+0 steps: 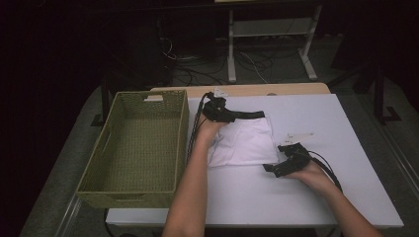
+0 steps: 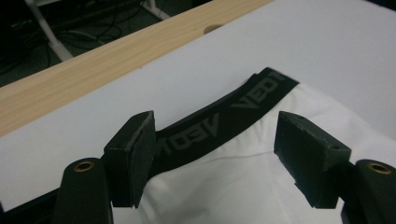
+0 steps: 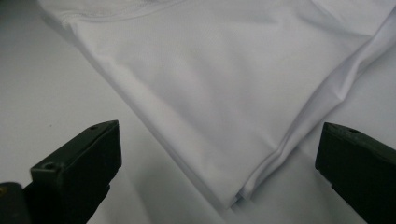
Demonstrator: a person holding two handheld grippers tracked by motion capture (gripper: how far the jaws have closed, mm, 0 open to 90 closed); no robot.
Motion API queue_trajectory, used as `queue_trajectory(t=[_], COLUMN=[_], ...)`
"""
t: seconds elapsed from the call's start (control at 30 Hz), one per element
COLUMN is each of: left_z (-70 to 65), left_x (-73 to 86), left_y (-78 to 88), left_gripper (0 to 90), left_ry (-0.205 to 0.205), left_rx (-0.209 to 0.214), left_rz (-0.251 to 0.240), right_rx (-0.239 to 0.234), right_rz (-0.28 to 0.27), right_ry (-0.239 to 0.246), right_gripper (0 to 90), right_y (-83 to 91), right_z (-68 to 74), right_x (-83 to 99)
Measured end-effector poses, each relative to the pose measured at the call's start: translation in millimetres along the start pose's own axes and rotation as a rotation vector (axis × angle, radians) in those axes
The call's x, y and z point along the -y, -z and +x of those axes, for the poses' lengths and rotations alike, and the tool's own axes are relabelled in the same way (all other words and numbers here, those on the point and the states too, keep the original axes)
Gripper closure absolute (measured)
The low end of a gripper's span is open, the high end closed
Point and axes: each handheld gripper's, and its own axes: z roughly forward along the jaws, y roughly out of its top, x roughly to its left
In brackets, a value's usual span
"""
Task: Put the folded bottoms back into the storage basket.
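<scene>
A folded white garment with a black lettered waistband lies in the middle of the white table. My left gripper rests at the garment's far left corner. Its jaws stand apart over the waistband and the white cloth, without pressing on them, so the left gripper is open. My right gripper sits on the table by the garment's near right corner. The right gripper is wide open, and the folded corner lies just ahead of its jaws, apart from them.
A large olive woven basket stands at the table's left side, with nothing in it. A wooden strip runs along the far edge of the table. Small white bits lie right of the garment. Cables and a metal frame are on the floor beyond.
</scene>
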Motion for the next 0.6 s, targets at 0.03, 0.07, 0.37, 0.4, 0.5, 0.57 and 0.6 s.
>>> queue_trajectory(t=[0.03, 0.07, 0.37, 0.4, 0.5, 0.57, 0.6], left_z=[1.8, 3.5, 16.9, 18.1, 20.6, 22.4, 23.3], left_x=[-0.7, -1.2, 0.8, 1.7, 4.8, 7.3, 8.6], left_y=[-0.7, -1.4, -11.4, -12.8, -17.4, -19.8, -21.0], left_gripper=[29.1, 29.1, 29.1, 29.1, 28.9, 28.7, 28.4], left_ry=[0.003, 0.005, 0.04, 0.045, 0.048, 0.055, 0.06], left_rx=[-0.005, -0.009, -0.038, -0.038, -0.047, -0.049, -0.051], left_rz=[0.001, 0.002, 0.046, 0.049, 0.067, 0.077, 0.083], right_rx=[0.0, 0.0, -0.005, -0.006, -0.006, -0.007, -0.006], right_rz=[0.0, 0.0, -0.003, -0.003, -0.003, -0.004, -0.004], right_ry=[0.001, 0.001, 0.001, 0.003, 0.003, -0.001, -0.002], right_gripper=[0.1, 0.1, 0.3, 0.3, 0.3, 0.3, 0.3], right_y=[0.0, 0.0, 0.1, 0.1, 0.1, 0.1, 0.0], right_z=[0.0, 0.0, -0.2, -0.3, -0.3, -0.4, -0.4], right_x=[0.0, -0.1, 0.0, 0.0, 0.0, 0.0, -0.1])
